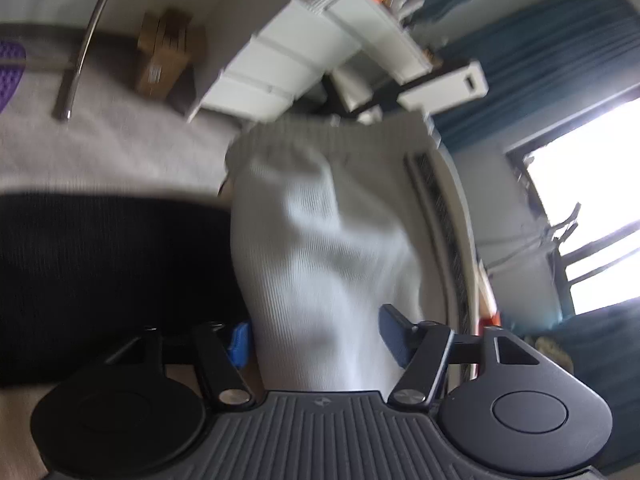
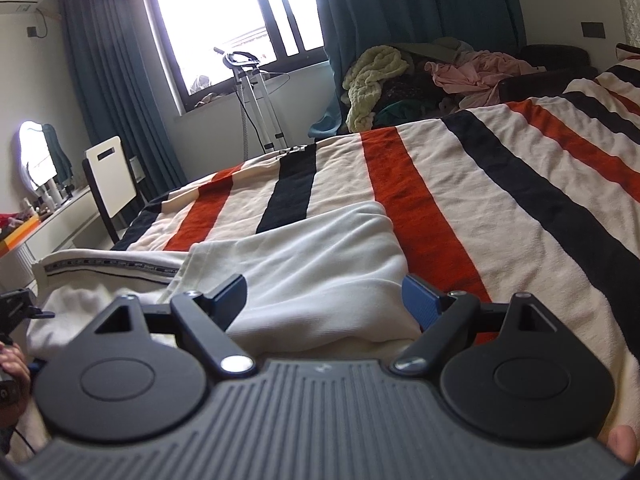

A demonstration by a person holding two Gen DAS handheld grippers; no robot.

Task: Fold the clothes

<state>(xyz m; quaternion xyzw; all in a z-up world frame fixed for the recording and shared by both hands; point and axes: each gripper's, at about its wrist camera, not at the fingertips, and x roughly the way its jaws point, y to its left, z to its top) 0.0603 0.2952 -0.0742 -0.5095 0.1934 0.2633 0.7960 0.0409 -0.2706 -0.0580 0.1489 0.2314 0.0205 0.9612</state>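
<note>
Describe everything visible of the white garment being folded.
The white garment is off-white, ribbed-looking knit with a patterned dark trim band along one edge. It lies rumpled on the striped blanket, a flap folded over. The right gripper sits open over it, fingers straddling the cloth. In the left view, part of it hangs lifted between the left gripper fingers; whether they pinch it is unclear.

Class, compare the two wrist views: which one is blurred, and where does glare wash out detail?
Left wrist view: smeared throughout, the white garment soft, the window blown out. Right wrist view: sharp on the striped blanket, glare only at its window; fisheye bends edges in both.
</note>
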